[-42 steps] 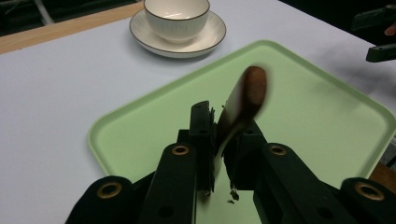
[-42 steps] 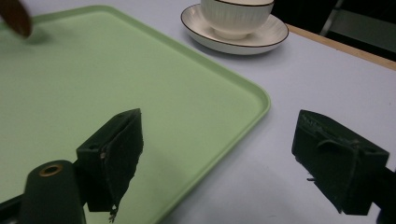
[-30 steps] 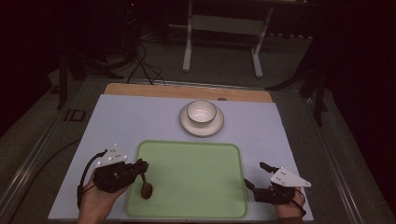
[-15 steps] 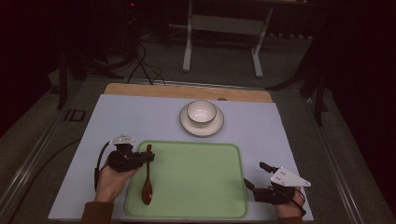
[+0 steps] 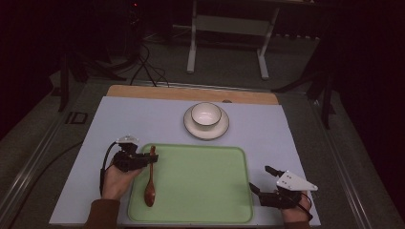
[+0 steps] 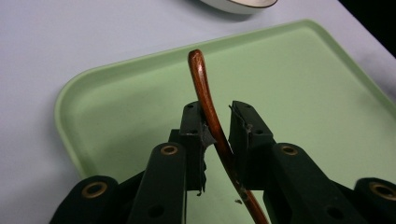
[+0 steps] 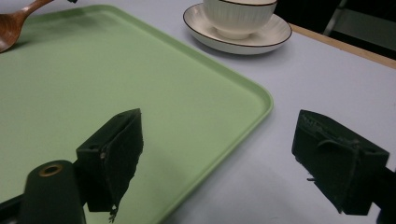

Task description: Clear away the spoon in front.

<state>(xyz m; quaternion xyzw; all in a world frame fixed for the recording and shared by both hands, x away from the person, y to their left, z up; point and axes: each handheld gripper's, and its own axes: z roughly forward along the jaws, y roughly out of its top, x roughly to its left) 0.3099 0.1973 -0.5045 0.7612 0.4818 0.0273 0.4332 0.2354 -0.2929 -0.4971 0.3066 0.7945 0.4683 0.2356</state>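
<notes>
A brown wooden spoon (image 5: 150, 183) lies on the left side of the green tray (image 5: 200, 186), bowl end toward me. My left gripper (image 5: 149, 160) sits at the tray's left rim with its jaws on either side of the spoon's handle (image 6: 205, 88). In the left gripper view the left pad touches the handle and a narrow gap shows at the right pad, so my left gripper (image 6: 217, 109) is slightly open. My right gripper (image 5: 259, 178) rests off the tray's right front corner, wide open and empty (image 7: 219, 126).
A white bowl (image 5: 206, 114) stands on a saucer (image 5: 206, 130) behind the tray, in the middle of the pale mat. The table's wooden far edge (image 5: 191, 93) runs behind it. The spoon's bowl (image 7: 14, 28) and the tray (image 7: 93, 74) appear in the right gripper view.
My left gripper carried the spoon from the tray's left front up along the rim and laid it on the tray. Its jaws have eased apart. The right gripper has stayed put.
</notes>
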